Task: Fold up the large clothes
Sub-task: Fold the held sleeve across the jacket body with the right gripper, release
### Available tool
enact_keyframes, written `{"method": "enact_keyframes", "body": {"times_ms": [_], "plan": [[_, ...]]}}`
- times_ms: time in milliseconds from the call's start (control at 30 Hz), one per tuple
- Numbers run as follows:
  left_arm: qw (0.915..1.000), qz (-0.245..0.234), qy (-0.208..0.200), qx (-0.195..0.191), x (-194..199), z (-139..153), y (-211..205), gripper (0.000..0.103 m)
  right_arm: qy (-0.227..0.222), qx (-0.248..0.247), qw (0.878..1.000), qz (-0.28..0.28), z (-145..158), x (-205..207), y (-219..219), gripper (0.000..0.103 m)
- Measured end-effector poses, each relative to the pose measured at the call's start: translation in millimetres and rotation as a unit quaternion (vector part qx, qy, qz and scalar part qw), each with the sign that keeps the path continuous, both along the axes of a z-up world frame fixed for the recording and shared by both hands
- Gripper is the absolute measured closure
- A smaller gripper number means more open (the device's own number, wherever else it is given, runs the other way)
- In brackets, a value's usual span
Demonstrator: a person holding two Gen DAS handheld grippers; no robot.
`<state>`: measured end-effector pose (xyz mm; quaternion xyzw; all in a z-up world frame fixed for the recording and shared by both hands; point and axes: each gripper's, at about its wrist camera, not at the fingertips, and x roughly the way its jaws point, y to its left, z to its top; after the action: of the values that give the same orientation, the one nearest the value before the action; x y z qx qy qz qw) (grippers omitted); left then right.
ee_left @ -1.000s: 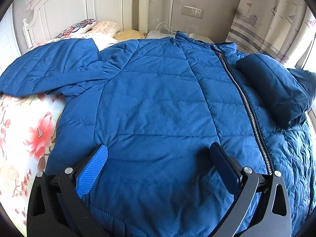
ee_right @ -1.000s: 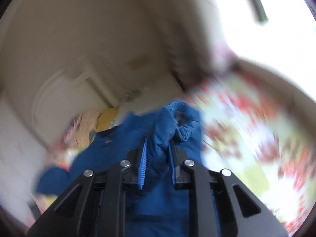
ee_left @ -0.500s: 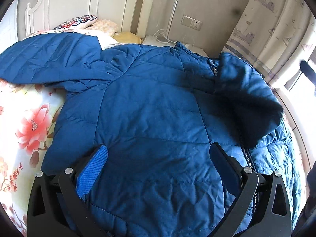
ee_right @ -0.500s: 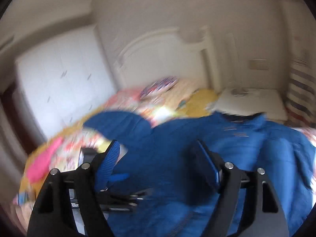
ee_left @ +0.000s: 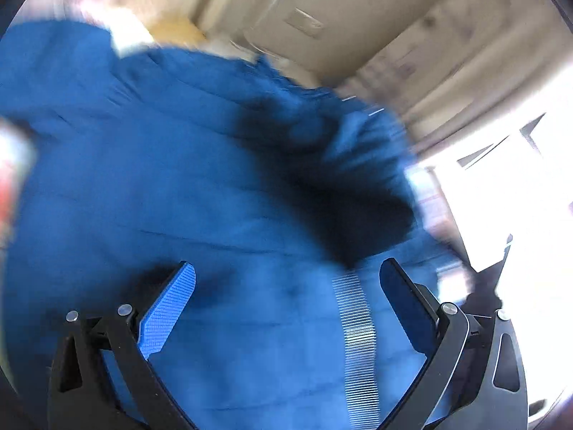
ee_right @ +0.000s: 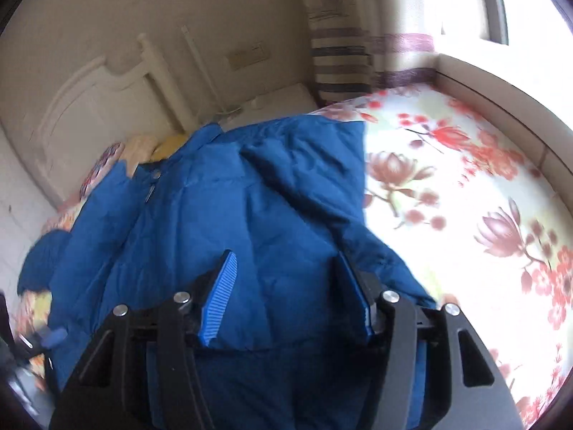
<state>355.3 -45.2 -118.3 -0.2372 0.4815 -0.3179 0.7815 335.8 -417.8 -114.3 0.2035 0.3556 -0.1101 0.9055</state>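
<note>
Both hand-held grippers, left (ee_left: 286,304) and right (ee_right: 286,294), are hovering spread apart over a soft, puffy blue jacket (ee_right: 215,215), likely best gripped at its hem.

Jacket (ee_right: 222,215) spread on the bed (ee_right: 465,215), sleeve (ee_right: 308,165) folded over its right half. Bare bedspread to the right. Pillows (ee_right: 143,147) at far left, against the headboard (ee_right: 89,107). Nightstand (ee_right: 275,100) far, behind the collar. Curtain (ee_right: 340,64) far right.

Jacket (ee_left: 215,186) blurred (hem cut off below).
</note>
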Motion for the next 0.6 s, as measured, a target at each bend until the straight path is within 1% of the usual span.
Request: {"method": "enact_keyframes", "body": {"times_ms": [33, 67, 100, 133, 167, 233, 267, 333, 367, 400, 433, 467, 500, 533, 567, 600], "plan": [[0.9988, 0.004, 0.024, -0.043, 6, -2, -1, 0.004, -0.002, 0.0, 1.0, 0.0, -1, -2, -2, 0.044], [0.9945, 0.011, 0.049, -0.092, 13, -4, -3, 0.004, -0.006, 0.004, 1.0, 0.001, 0, -6, -4, 0.044], [0.988, 0.018, 0.071, -0.136, 22, -8, -8, 0.004, -0.009, 0.009, 1.0, 0.002, -1, -9, -1, 0.044], [0.9844, 0.025, 0.082, -0.154, 30, -11, -16, 0.004, -0.012, 0.017, 1.0, 0.001, -8, -8, -7, 0.044], [0.9811, 0.038, 0.091, -0.167, 39, -15, -26, 0.005, -0.015, 0.023, 1.0, 0.001, -8, -7, -10, 0.044], [0.9752, 0.054, 0.112, -0.183, 51, -25, -42, 0.009, -0.017, 0.024, 1.0, 0.001, -12, -9, -8, 0.044], [0.9717, 0.059, 0.119, -0.195, 57, -29, -48, 0.017, -0.017, 0.021, 1.0, 0.001, -12, -9, -9, 0.043], [0.9665, 0.087, 0.124, -0.207, 67, -39, -59, 0.03, -0.015, 0.014, 1.0, 0.002, -11, -15, -1, 0.043], [0.9653, 0.092, 0.128, -0.209, 73, -43, -64, 0.046, -0.015, 0.012, 1.0, 0.002, -11, -15, -1, 0.043], [0.9663, 0.096, 0.126, -0.203, 75, -42, -65, 0.056, -0.016, 0.012, 1.0, 0.002, -11, -16, -1, 0.043], [0.9694, 0.11, 0.109, -0.191, 74, -38, -63, 0.061, -0.018, 0.013, 1.0, 0.002, -10, -18, 1, 0.043], [0.973, 0.132, 0.08, -0.172, 68, -30, -57, 0.069, -0.021, 0.016, 1.0, 0.002, -10, -19, 1, 0.043], [0.9772, 0.162, 0.025, -0.135, 56, -13, -49, 0.075, -0.022, 0.018, 1.0, 0.003, -11, -20, 1, 0.043], [0.9783, 0.183, -0.031, -0.092, 45, 5, -43, 0.075, -0.024, 0.021, 0.999, 0.004, -11, -21, 1, 0.043], [0.976, 0.195, -0.075, -0.06, 35, 22, -38, 0.075, -0.025, 0.023, 0.999, 0.005, -11, -21, 0, 0.042], [0.9672, 0.211, -0.141, -0.014, 18, 42, -33, 0.075, -0.026, 0.025, 0.999, 0.006, -11, -21, 0, 0.042]]}}
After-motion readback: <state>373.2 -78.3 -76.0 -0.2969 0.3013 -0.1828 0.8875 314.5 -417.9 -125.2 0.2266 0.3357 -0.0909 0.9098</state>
